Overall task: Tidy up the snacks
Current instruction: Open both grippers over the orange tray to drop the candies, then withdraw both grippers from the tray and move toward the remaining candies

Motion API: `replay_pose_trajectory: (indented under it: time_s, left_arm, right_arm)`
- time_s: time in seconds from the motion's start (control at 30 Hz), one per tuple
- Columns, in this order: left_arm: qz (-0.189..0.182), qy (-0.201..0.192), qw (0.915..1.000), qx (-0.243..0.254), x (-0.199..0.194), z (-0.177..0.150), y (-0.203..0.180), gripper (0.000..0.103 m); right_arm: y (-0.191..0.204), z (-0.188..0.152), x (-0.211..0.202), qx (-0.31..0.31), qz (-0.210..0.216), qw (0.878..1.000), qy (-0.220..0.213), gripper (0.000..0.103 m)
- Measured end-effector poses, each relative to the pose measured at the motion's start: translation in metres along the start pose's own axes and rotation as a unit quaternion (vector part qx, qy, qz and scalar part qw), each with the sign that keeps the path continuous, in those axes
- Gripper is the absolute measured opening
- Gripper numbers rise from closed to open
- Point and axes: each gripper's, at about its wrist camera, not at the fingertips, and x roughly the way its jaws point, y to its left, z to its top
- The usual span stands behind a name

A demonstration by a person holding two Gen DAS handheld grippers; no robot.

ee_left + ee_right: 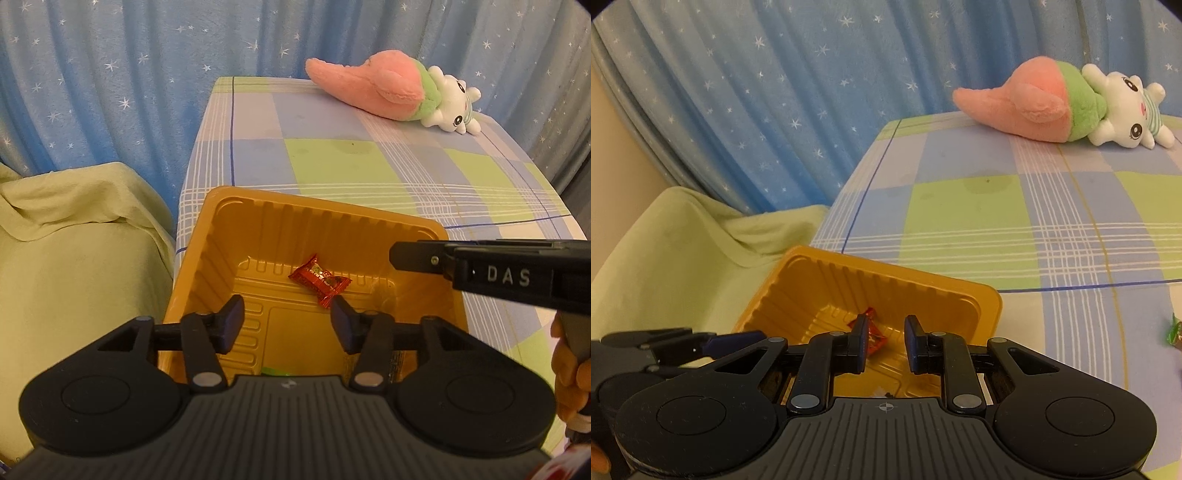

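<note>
An orange plastic tray (207,236) stands at the table's near left corner; it also shows in the right wrist view (979,295). A red wrapped candy (319,280) lies on its floor, also seen in the right wrist view (875,339) behind a fingertip. My left gripper (286,325) hovers over the tray, open and empty. My right gripper (886,345) is open and empty above the tray; it enters the left wrist view from the right (480,269). A green wrapped snack (1174,332) lies on the table at the right edge.
A plush toy (399,92) in pink, green and white lies at the table's far side, also in the right wrist view (1071,107). The checked tablecloth (332,158) covers the table. A pale green covered seat (74,240) stands left. Blue star curtains (129,74) hang behind.
</note>
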Motion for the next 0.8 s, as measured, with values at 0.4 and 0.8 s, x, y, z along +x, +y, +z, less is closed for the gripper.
replay_pose_trajectory:
  time_s: [0.4, 0.8]
  left_arm:
    - [-0.002, -0.005, 0.9999, -0.015, -0.022, -0.011, 0.0, 0.061]
    - [-0.002, -0.018, 0.9994, -0.03, -0.058, -0.022, -0.003, 0.068]
  right_arm:
    - [0.0, -0.006, -0.019, 0.017, 0.011, 1.0, -0.011, 0.058]
    - [-0.002, -0.022, -0.057, 0.043, 0.025, 0.999, -0.02, 0.071]
